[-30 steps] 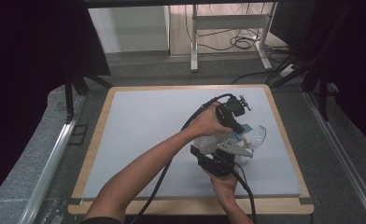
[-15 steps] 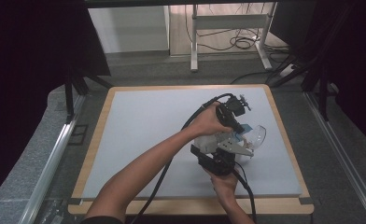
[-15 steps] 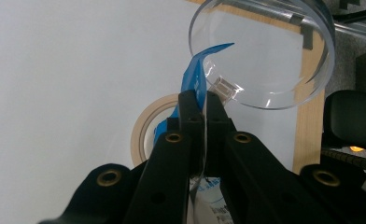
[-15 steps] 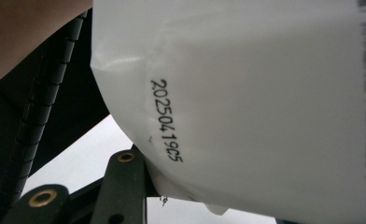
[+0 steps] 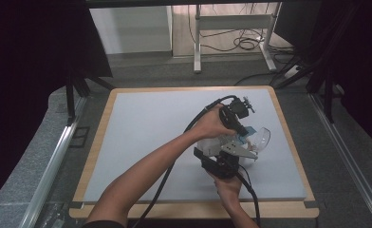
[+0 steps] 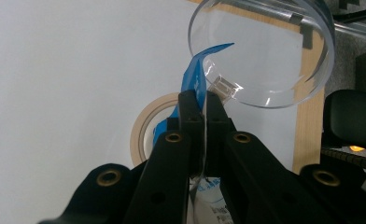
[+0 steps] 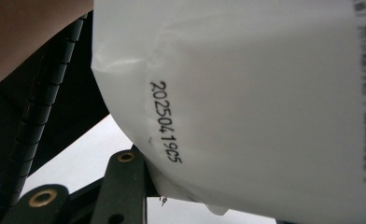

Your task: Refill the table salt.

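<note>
The left hand-held gripper point(image 6: 197, 112) has its black jaws pressed together on the blue edge strip of a white plastic pouch point(image 6: 190, 88), pinching the top so it can be pulled or torn. The right hand-held gripper point(image 5: 222, 164) is clamped around the printed white body of that pouch point(image 7: 265, 93), likely steadying it against the pull. Just beyond the pinched strip lies a clear round plastic dish point(image 6: 265, 51), tilted with its opening toward the pouch, probably waiting to take the contents. Under the jaws a beige roll of tape point(image 6: 146, 126) rests on the pale grey tabletop point(image 5: 146, 123).
</note>
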The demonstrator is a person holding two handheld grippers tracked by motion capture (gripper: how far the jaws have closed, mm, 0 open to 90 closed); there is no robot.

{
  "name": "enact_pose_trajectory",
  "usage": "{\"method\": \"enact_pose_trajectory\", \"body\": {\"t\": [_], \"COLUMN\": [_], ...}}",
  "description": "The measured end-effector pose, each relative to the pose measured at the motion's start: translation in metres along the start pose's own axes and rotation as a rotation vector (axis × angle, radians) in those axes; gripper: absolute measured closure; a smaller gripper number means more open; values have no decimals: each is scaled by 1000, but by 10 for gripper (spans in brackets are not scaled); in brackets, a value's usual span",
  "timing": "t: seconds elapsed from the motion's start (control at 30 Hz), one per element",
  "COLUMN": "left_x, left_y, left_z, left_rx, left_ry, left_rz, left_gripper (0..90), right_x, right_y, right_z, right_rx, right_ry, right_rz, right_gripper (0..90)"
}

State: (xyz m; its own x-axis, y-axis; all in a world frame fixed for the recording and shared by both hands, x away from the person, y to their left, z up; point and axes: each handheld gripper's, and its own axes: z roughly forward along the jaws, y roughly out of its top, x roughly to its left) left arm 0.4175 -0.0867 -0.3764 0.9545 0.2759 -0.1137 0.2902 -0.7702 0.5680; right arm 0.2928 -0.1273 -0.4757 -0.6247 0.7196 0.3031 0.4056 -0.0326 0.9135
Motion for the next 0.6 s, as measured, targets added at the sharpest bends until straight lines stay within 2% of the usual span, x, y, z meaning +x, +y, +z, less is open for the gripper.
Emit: {"method": "enact_pose_trajectory", "body": {"t": [0.6], "left_x": [2], "left_y": [-2], "left_z": [2], "left_rx": [5], "left_ry": [0], "left_rz": [0], "left_gripper": [899], "right_x": [0], "right_y": [-2], "right_z": [3], "right_rx": [4], "right_ry": [-3], "right_rz": [-4], "right_gripper": [602]}}
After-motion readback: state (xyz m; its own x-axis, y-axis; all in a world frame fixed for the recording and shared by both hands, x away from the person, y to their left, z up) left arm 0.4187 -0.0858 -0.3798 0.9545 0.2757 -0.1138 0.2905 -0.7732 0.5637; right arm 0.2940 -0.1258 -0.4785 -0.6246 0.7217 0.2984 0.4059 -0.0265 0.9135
